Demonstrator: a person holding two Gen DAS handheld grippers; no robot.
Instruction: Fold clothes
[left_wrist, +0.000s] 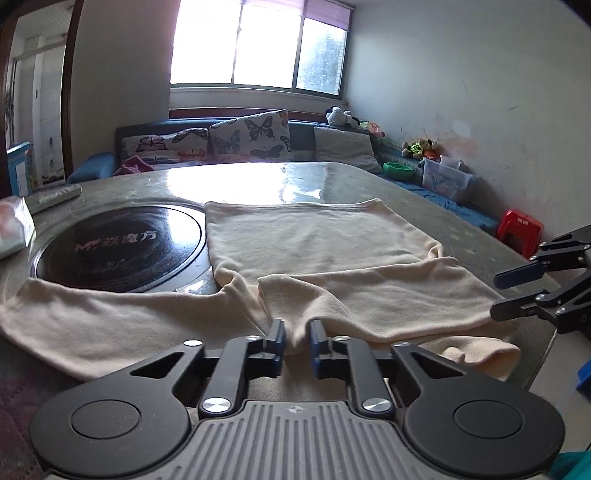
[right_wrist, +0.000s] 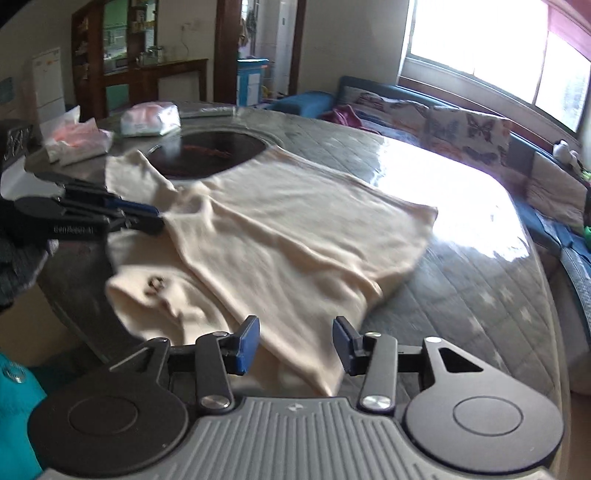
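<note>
The cream shirt (left_wrist: 325, 240) lies spread on the worktop (left_wrist: 480, 251) ahead of both tools: soft, light, limp, best taken at hems or shoulders. The left tool (left_wrist: 297, 338) is narrowed, apparently pinching a fold at the collar. The right tool (right_wrist: 295, 341) stands wide over the near hem. Only the right view shows a small emblem (right_wrist: 157, 284).

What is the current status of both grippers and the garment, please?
Left gripper shut on cream garment near edge. Right gripper open, fabric between jaws. One sleeve overlaps black hotplate.
</note>
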